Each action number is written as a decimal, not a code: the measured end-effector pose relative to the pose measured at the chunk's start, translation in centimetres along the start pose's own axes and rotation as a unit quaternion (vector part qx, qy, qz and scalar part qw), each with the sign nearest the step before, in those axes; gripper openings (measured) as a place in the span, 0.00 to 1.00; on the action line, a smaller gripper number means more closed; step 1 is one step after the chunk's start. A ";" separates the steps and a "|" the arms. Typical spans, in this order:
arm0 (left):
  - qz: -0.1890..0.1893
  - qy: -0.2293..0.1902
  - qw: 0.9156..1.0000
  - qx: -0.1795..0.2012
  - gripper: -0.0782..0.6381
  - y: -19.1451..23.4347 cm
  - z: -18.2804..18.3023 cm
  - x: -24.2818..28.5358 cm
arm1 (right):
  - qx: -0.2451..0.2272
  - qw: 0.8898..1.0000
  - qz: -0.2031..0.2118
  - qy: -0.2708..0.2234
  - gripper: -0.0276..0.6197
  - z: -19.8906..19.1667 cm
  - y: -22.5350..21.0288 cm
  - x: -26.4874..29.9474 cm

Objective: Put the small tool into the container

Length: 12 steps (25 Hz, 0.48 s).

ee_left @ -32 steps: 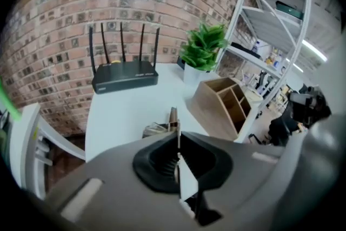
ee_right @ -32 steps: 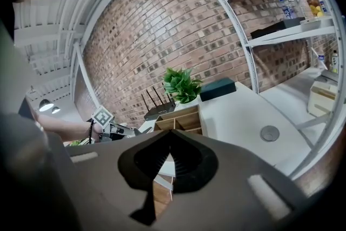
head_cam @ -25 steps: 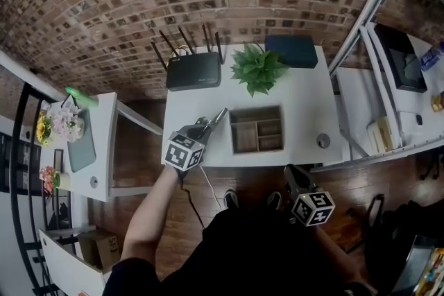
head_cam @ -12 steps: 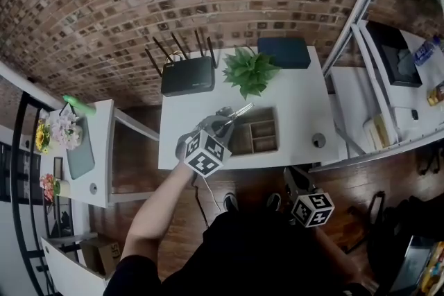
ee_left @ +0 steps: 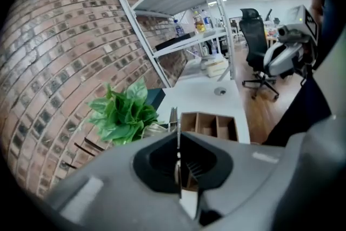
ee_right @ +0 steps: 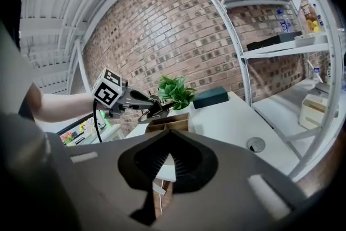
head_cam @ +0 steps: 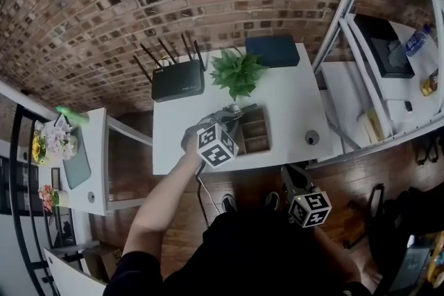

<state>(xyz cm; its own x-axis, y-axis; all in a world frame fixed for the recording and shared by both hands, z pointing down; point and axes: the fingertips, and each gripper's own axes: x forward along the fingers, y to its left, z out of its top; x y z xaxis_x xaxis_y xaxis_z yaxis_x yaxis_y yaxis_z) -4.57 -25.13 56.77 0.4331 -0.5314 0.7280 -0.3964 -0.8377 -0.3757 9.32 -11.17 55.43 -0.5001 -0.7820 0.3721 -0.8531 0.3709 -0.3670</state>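
Noted left gripper [head_cam: 231,113] pinched tight on the small tool [ee_left: 173,118], a thin metal strip seen edge-on. Held over the container [head_cam: 255,134] at its 11 o'clock corner in head view; contact not determinable. Noted right gripper [head_cam: 288,173] at 5 o'clock of container, pressed together, nothing between.

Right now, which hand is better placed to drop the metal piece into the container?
Left. The left tool holds the metal piece at the container's rim; the right tool is empty, off the table.
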 end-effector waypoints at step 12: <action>-0.040 0.033 0.998 0.041 0.12 -1.8 0.0 3.5 | 0.009 1.000 -0.001 0.012 0.06 -0.8 -0.7 -0.2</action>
<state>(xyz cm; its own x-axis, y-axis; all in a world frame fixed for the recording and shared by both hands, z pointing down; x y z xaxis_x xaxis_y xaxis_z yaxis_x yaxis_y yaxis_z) -2.40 -25.50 59.97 0.4045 -0.4557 0.7929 -0.2947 -0.8857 -0.3587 9.92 -10.92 56.32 -0.5022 -0.7700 0.3935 -0.8514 0.3606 -0.3810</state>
